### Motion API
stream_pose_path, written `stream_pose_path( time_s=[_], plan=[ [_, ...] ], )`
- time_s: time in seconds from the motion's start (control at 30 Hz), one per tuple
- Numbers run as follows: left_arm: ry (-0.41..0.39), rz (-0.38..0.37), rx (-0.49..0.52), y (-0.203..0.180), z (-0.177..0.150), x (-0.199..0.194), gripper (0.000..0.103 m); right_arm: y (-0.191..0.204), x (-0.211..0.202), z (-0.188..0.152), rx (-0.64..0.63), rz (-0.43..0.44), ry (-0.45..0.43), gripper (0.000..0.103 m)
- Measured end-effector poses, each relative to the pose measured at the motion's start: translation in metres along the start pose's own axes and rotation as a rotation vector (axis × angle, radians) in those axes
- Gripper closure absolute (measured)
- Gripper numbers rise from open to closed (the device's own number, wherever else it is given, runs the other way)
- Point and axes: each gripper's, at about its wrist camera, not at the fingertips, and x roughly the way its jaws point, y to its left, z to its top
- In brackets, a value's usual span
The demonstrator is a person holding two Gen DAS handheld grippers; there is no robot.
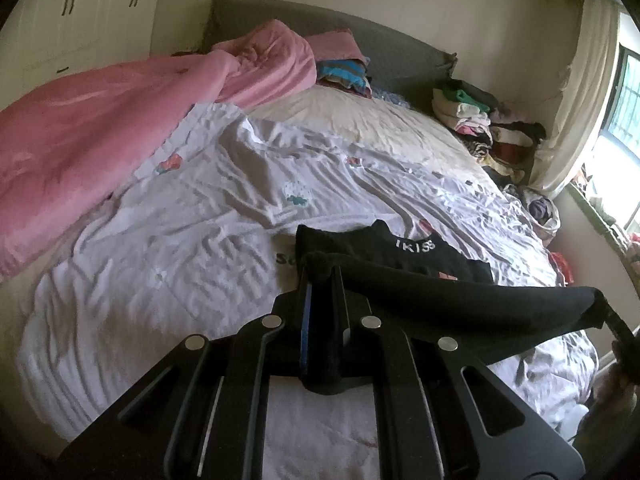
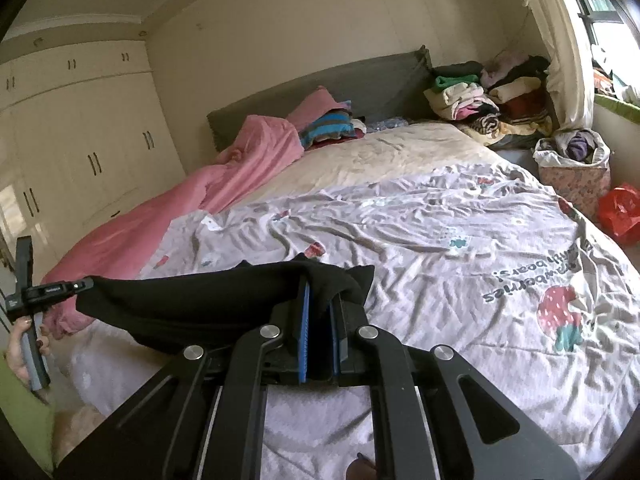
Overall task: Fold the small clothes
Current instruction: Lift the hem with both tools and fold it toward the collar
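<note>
Stretching a black garment (image 1: 460, 300) between two pairs of tongs, a person holds it just above a rumpled bed (image 2: 440, 240). The left tongs (image 1: 320, 276), angled downward at the lower middle of their own view, are clamped shut on one end of the cloth, which bunches over their tips. The right tongs (image 2: 320, 300), tilted down less steeply, pinch the other end between blue pads (image 2: 305, 320). From the right view, the left tongs (image 2: 86, 284) show at the left edge, gripped by a hand (image 2: 22, 350) with dark nails beside a green sleeve (image 2: 24, 420). The cloth spans the gap between both tools, sagging slightly. Beyond it, in the left view, a second black piece (image 1: 400, 250) with white lettering lies flat on the white printed sheet (image 1: 180, 240). A pink blanket (image 1: 100, 128) is heaped at the upper left, piled clothes (image 2: 480, 104) at the upper right.
</note>
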Motion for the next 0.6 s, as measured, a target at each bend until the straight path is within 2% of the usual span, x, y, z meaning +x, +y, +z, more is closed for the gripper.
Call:
stream_pose_path(
  time_s=[0.6],
  plan=[
    [0.01, 0.03, -0.008, 0.005, 0.02, 0.054, 0.1, -0.01, 0.064, 0.016, -0.005, -0.068, 0.033, 0.095]
  ],
)
